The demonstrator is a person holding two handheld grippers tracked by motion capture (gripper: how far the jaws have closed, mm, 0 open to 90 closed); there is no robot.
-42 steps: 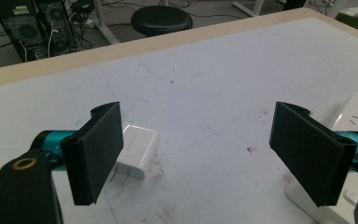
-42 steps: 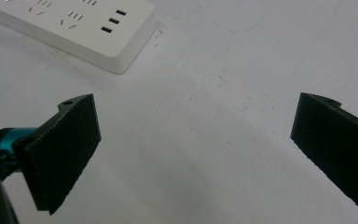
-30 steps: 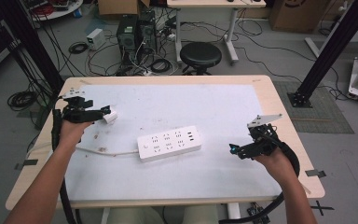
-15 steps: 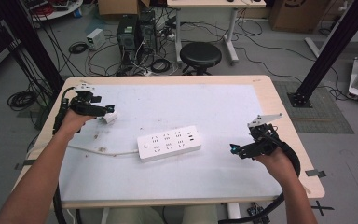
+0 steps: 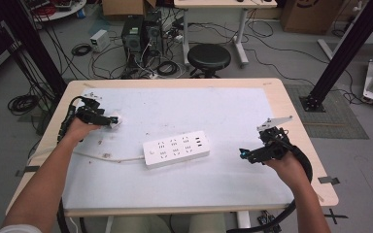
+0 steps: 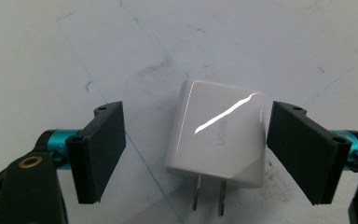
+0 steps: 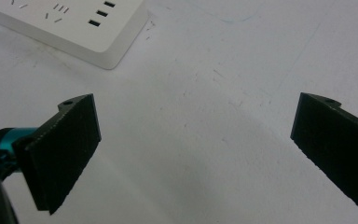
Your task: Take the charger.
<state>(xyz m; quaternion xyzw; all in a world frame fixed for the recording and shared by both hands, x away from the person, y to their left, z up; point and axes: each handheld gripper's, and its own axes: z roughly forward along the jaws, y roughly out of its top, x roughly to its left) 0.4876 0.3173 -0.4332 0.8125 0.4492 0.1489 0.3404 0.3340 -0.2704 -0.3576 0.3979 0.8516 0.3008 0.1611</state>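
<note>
Straddling the glossy white square plug-in charger (image 6: 218, 132) unevenly, the open left hand-held gripper (image 6: 196, 154) could nudge it sideways on closing, its right pad nearly touching while the left stands apart.

- The power strip (image 5: 176, 148) lies mid-desk, its cord (image 5: 108, 156) trailing left across the near-left part.
- The charger (image 6: 218, 133) sits far left, between the left tongs (image 6: 193, 156).
- Bare desk (image 5: 213, 109) runs far and right, around the right tongs (image 7: 193, 154).
</note>
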